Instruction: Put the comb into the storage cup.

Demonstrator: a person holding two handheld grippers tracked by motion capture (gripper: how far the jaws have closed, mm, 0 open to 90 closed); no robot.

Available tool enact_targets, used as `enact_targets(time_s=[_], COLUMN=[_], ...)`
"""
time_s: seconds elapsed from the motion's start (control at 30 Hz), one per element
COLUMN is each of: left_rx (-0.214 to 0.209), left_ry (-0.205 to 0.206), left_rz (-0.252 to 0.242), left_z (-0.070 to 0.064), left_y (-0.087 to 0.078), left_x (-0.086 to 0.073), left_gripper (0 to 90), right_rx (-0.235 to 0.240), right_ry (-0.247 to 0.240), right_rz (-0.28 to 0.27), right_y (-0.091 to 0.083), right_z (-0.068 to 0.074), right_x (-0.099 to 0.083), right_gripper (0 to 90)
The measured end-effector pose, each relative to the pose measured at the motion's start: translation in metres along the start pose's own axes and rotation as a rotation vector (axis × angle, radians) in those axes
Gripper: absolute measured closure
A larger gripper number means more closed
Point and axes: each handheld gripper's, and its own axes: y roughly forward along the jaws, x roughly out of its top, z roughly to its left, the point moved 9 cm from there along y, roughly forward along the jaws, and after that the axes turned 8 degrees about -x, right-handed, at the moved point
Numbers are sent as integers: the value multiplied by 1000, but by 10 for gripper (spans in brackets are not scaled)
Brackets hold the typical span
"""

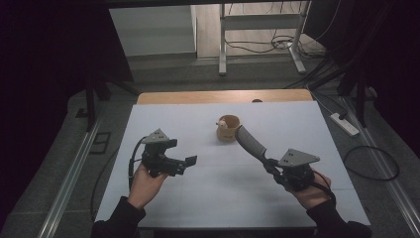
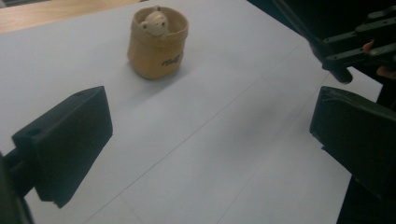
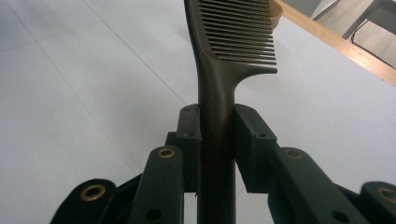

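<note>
The right gripper is clenched on the handle of a dark comb, its two jaws pressed flat against either side of the shaft in the right gripper view. From that grip the comb runs straight ahead and upward, teeth to the gripper's right, and its far tip reaches the rim of a small tan pot that stands just beyond it on the white tabletop. In the high view the comb's toothed end lies against the pot's near right side; whether it actually touches the rim cannot be told. A pale bear figure sits inside the pot, its head showing above the rim. The left gripper is released, jaws standing wide apart with bare tabletop between them, and it hangs above the sheet without touching anything. Ahead of it and a little to its left the pot stands well apart, with nothing lying between; off to its right, farther out, the other gripper shows at the edge of the left gripper view. Past the pot, the tabletop's wooden edge shows, and beyond that a metal stand and cables rest on the floor.
</note>
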Motion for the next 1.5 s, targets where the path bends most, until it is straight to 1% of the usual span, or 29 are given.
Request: enact_targets(time_s=[0.2,0.4,0.47,0.57,0.7,0.83,1.0,1.07,1.3,1.43,1.5], left_rx=[-32,-65,-75,-102,-119,-147,-181,-188,-209,-230,-239], left_ry=[9,2,1,-10,-9,-13,-18,-19,-31,-42,-49], left_rz=[3,-8,-7,-5,-3,-5,1,5,11,8,15], left_z=[-3,-6,-8,-11,-14,-19,-27,-29,-34,-35,-36], left_y=[10,17,20,24,29,34,41,43,48,50,51], left_x=[10,19,22,26,31,36,37,37,37,36,35], left_gripper=[0,0,0,0,0,0,0,0,0,0,0], right_rx=[0,1,0,3,4,5,10,11,21,28,32], right_ry=[-12,-26,-28,-36,-46,-49,-53,-58,-71,-82,-85], right_rz=[-21,-39,-46,-49,-56,-65,-73,-77,-97,-106,-111], right_y=[-1,-1,-1,-1,0,0,0,0,0,1,1], right_z=[4,8,9,12,15,18,22,24,32,38,40], right_x=[3,6,8,9,10,12,15,16,21,24,25], right_gripper=[723,723,723,723,723,723,723,723,723,723,723])
